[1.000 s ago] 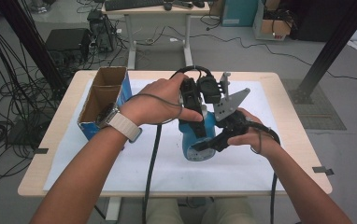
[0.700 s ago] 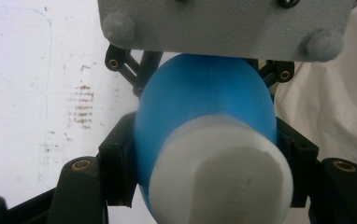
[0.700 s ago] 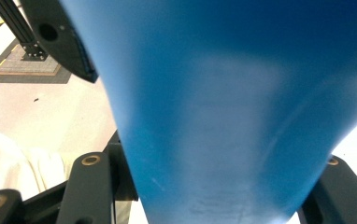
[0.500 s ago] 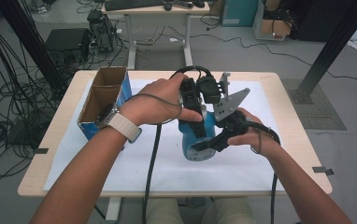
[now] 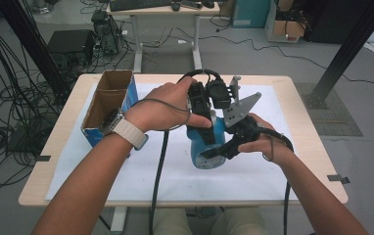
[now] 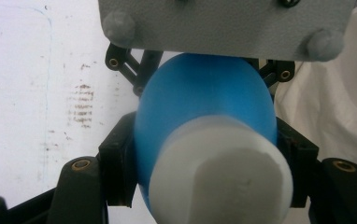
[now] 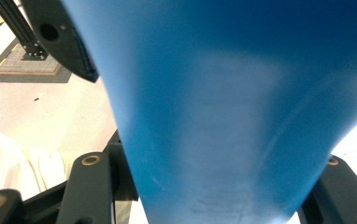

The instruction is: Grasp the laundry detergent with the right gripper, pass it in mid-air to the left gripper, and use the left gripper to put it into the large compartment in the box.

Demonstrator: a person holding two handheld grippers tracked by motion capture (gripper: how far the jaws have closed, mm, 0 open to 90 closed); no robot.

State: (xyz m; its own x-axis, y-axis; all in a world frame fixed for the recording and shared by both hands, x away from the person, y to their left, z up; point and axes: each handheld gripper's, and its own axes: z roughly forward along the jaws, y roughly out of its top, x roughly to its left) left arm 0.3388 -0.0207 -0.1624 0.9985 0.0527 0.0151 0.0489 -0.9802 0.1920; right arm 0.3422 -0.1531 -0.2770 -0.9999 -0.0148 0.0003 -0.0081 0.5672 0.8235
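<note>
A blue bottle (image 5: 205,147) with a white cap (image 6: 218,177) is held over the middle of the table, base towards the front edge. My left gripper (image 5: 203,122) comes from above and is shut on the bottle's neck end; in the left gripper view its jaws press both sides of the blue body (image 6: 204,102), just behind the cap. My right gripper (image 5: 220,151) reaches in from the right and is shut on the lower body. In the right gripper view the blue body (image 7: 223,102) sits close between its jaws. Its grey plate (image 5: 239,108) sticks up beside the left gripper.
An open cardboard box (image 5: 107,100) with a blue side stands at the table's left rear. A white sheet (image 5: 268,171) covers most of the wooden tabletop (image 5: 317,161). Cables trail from both grippers over the front edge. Another desk and black equipment stand on the floor beyond.
</note>
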